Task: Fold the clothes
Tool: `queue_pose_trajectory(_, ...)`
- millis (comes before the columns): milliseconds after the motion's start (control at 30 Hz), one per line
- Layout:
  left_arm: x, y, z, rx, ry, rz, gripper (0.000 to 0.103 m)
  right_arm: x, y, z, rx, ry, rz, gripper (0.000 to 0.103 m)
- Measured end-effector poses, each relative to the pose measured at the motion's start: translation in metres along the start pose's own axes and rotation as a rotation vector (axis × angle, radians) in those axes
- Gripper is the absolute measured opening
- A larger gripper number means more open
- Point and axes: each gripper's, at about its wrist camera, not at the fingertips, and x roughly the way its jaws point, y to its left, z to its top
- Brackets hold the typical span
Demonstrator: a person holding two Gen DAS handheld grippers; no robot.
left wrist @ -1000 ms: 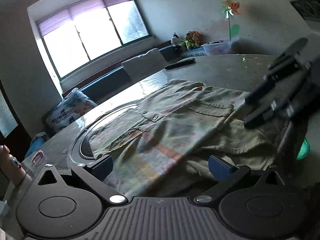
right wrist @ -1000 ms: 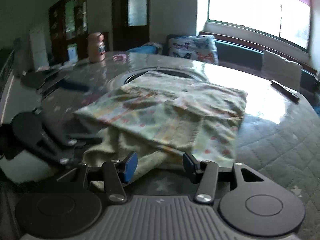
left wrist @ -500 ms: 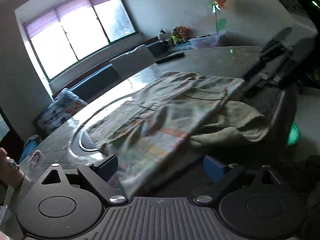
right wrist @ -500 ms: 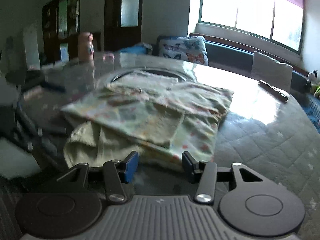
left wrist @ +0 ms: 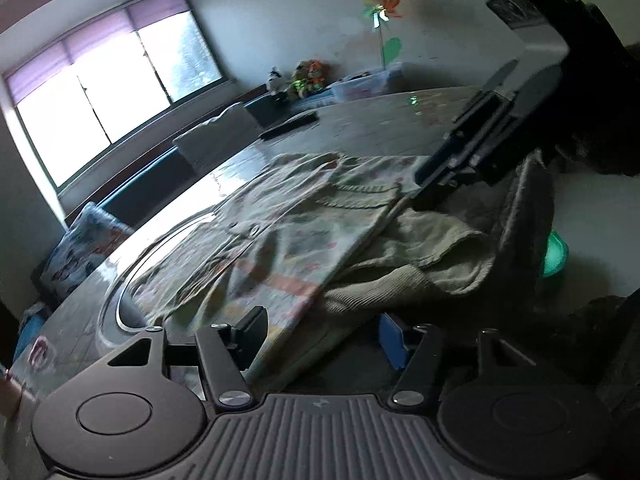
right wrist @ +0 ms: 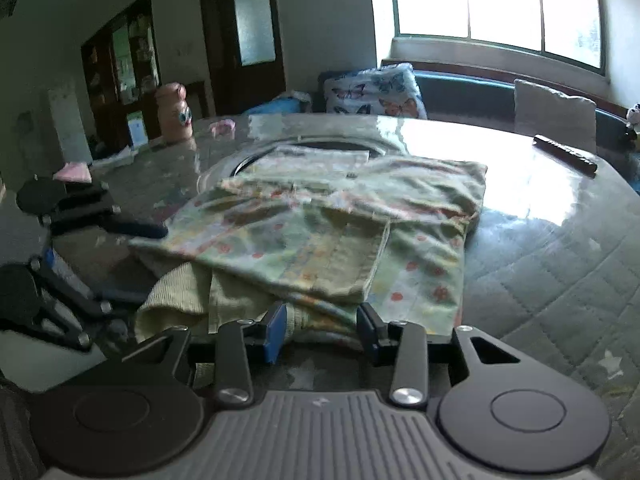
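Printed garment (right wrist: 320,236) lies part-folded on counter (right wrist: 560,264), both tongs at its near edge.
Right tongs (right wrist: 322,330) narrow, hem between pads. Left tongs (left wrist: 320,334) wide, cloth edge between them; only this view shows ribbed sleeve (left wrist: 416,264) beside the garment.

The garment (right wrist: 320,232) lies on the table (right wrist: 560,264), partly over the round inset (right wrist: 320,146) at the table's middle; the right gripper (right wrist: 322,330) sits at its near edge, cloth between the fingers; the left gripper (left wrist: 320,332) is at the garment's left side, its edge between the fingers; a remote (right wrist: 564,154) lies on the table to the far right; a jar (right wrist: 174,114) stands far left; cushions (right wrist: 374,92) rest on the bench (right wrist: 464,90) behind the table, under the window (right wrist: 496,4).
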Motion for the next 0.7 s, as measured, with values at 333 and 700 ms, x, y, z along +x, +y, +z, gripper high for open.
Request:
queue_pose_trajectory(333,0.006,-0.008,0.007,0.069,-0.042,-0.048,0.063,-0.011,-0.012,0.004,0.059,-0.027,-0.039,0.04)
queue_pose_trajectory(700,0.009,-0.004,0.011,0.034,-0.066,-0.079,0.052,-0.015,-0.023,0.0,0.04,0.01,-0.086,0.04)
